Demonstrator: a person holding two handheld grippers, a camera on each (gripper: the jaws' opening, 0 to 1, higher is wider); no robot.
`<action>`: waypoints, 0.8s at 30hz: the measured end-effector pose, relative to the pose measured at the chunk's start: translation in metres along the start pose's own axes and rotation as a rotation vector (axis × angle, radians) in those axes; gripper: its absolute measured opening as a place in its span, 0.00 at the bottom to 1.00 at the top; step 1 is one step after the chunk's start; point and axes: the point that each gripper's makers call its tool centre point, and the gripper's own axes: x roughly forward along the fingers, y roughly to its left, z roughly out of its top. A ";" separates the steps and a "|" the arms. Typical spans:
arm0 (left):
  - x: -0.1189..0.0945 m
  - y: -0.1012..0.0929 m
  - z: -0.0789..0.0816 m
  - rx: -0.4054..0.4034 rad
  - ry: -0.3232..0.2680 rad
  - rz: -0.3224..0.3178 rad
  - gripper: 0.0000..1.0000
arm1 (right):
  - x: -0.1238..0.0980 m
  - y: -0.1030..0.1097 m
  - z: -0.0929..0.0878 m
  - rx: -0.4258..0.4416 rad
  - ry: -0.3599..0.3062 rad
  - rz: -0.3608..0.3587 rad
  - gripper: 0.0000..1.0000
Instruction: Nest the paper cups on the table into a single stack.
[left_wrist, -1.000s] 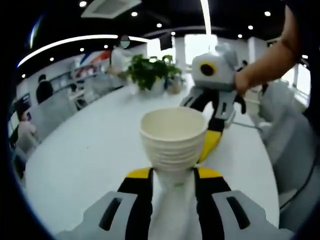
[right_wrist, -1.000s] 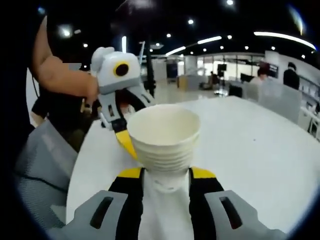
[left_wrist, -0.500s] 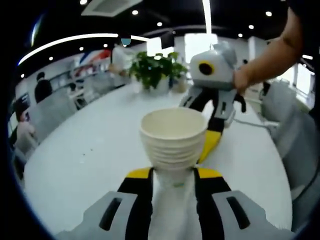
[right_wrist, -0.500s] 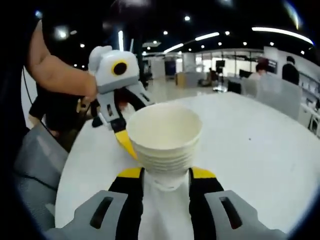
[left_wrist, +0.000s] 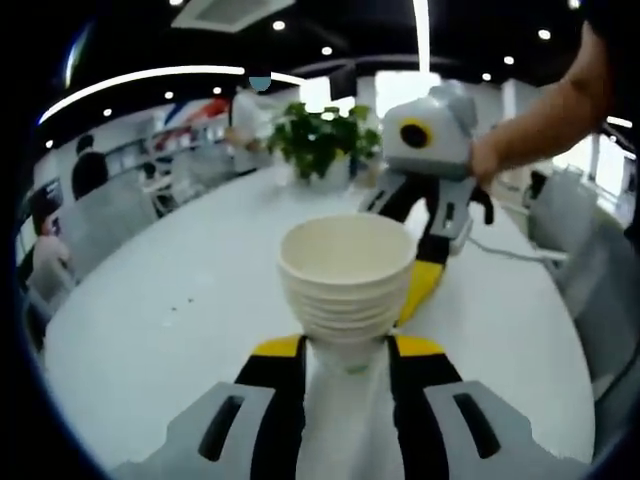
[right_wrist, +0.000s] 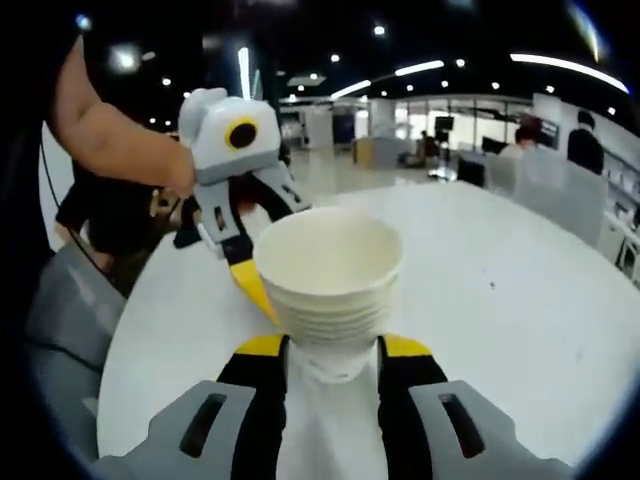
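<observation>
A stack of nested white paper cups (left_wrist: 345, 270) stands mouth-up between the yellow-tipped jaws of my left gripper (left_wrist: 345, 350), which is shut on its lower part. In the right gripper view the same kind of stack (right_wrist: 328, 265) sits in my right gripper (right_wrist: 328, 350), shut on its lower part too. Each view has the other gripper coming in behind the stack. A yellow finger (left_wrist: 420, 285) of the right one reaches the stack's far side, and the left one's yellow finger (right_wrist: 252, 285) does likewise. The stack's base is hidden between the jaws.
The round white table (left_wrist: 150, 320) spreads below, also seen in the right gripper view (right_wrist: 500, 300). A potted plant (left_wrist: 320, 140) stands at its far edge. A person's forearm (left_wrist: 540, 120) holds the other gripper. Grey chairs (right_wrist: 60, 320) ring the table.
Both grippers stay shut on the cup stack. The views have shifted slightly, and the table looks a little lower and wider behind the cups.
</observation>
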 end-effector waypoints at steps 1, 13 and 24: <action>0.001 -0.001 -0.001 -0.002 0.002 -0.003 0.30 | 0.001 0.000 -0.002 0.002 0.004 0.001 0.32; 0.009 -0.007 -0.021 -0.043 0.024 -0.016 0.31 | 0.011 0.006 -0.020 -0.013 0.061 0.024 0.32; 0.014 -0.012 -0.028 -0.040 0.018 -0.041 0.32 | 0.017 0.009 -0.038 -0.026 0.100 0.002 0.33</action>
